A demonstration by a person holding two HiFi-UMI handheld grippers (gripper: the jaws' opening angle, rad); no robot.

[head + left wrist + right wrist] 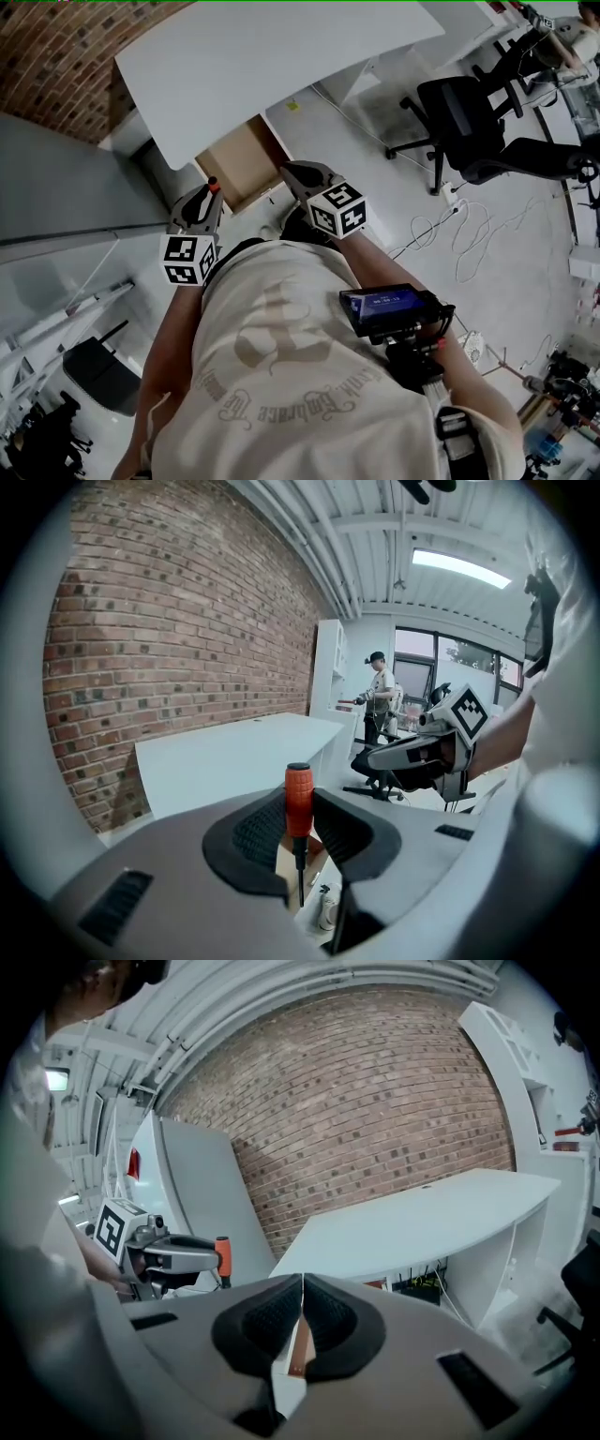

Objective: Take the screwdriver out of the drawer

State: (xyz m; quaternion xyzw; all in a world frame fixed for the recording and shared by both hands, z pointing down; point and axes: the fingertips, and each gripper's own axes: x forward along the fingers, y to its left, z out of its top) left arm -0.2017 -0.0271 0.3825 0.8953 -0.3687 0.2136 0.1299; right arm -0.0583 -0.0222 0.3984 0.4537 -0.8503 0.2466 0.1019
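The person's pale shirt (281, 375) fills the lower head view. Just ahead, the left gripper (211, 192) is clamped on the screwdriver (298, 803). Its orange handle stands upright between the ribbed pads (258, 829), its top poking above them and the dark shaft hanging below. The screwdriver is in the air, near the open drawer (239, 164) under the white desk (262, 66). The right gripper (302, 1312) has its jaws together on nothing.
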